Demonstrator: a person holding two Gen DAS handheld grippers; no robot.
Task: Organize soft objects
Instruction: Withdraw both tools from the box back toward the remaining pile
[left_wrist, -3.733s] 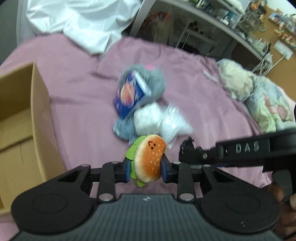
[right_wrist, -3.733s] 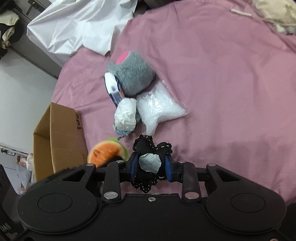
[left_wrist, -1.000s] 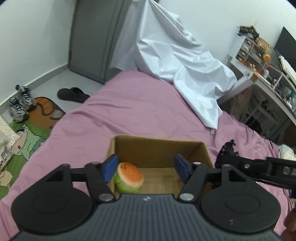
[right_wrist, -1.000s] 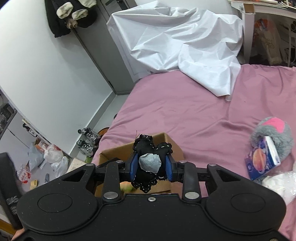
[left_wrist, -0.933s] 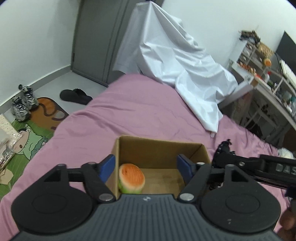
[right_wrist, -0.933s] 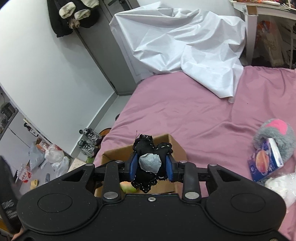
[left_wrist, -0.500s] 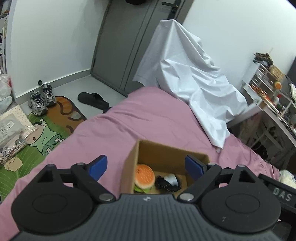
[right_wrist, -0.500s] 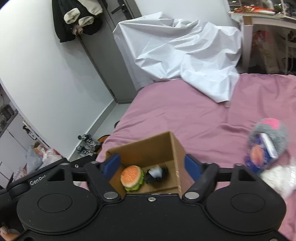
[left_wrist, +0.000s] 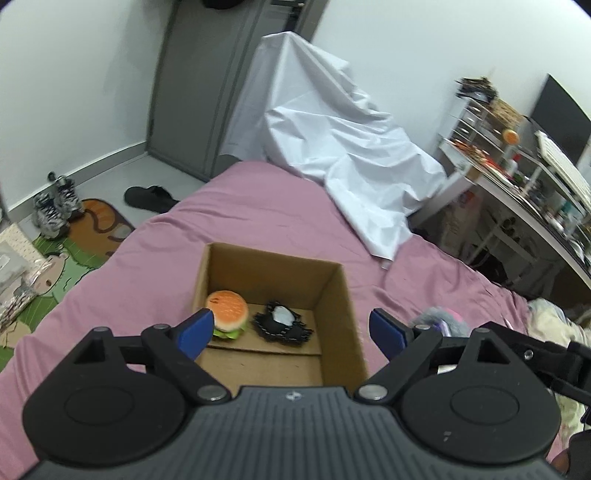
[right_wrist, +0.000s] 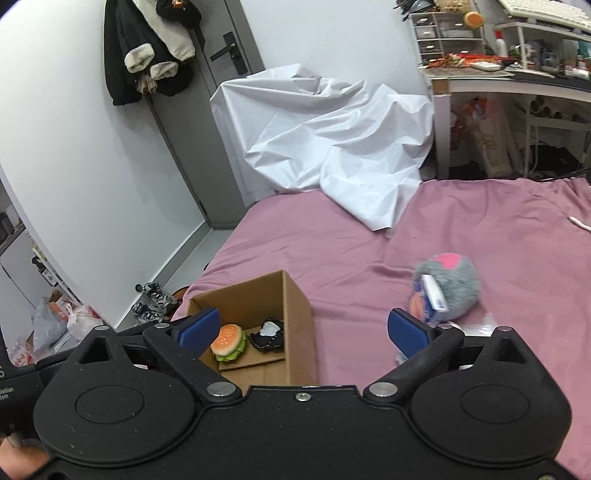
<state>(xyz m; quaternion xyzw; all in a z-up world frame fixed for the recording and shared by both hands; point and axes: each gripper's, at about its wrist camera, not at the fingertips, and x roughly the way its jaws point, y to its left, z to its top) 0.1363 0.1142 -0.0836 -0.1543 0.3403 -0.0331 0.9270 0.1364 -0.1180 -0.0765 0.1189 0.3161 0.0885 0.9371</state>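
Observation:
An open cardboard box (left_wrist: 334, 295) (right_wrist: 295, 306) sits on the pink bed. Inside it lie a plush hamburger (left_wrist: 226, 309) (right_wrist: 229, 341) and a black plush with a grey patch (left_wrist: 282, 323) (right_wrist: 269, 335), side by side. My left gripper (left_wrist: 291, 330) is open and empty above the box's near side. My right gripper (right_wrist: 303, 330) is open and empty, above and right of the box. A grey fluffy plush with a pink spot (right_wrist: 452, 282) lies on the bed to the right with a blue packet (right_wrist: 424, 302) against it.
A white sheet (left_wrist: 343, 147) (right_wrist: 325, 144) drapes over the bed's far end. A cluttered desk (right_wrist: 517, 74) stands at the right. Shoes (left_wrist: 55, 206) and a mat (left_wrist: 74, 240) lie on the floor left of the bed.
Both grippers opened and let go: the hamburger and the black plush now lie in the box. Both grippers have pulled up and back from the box.

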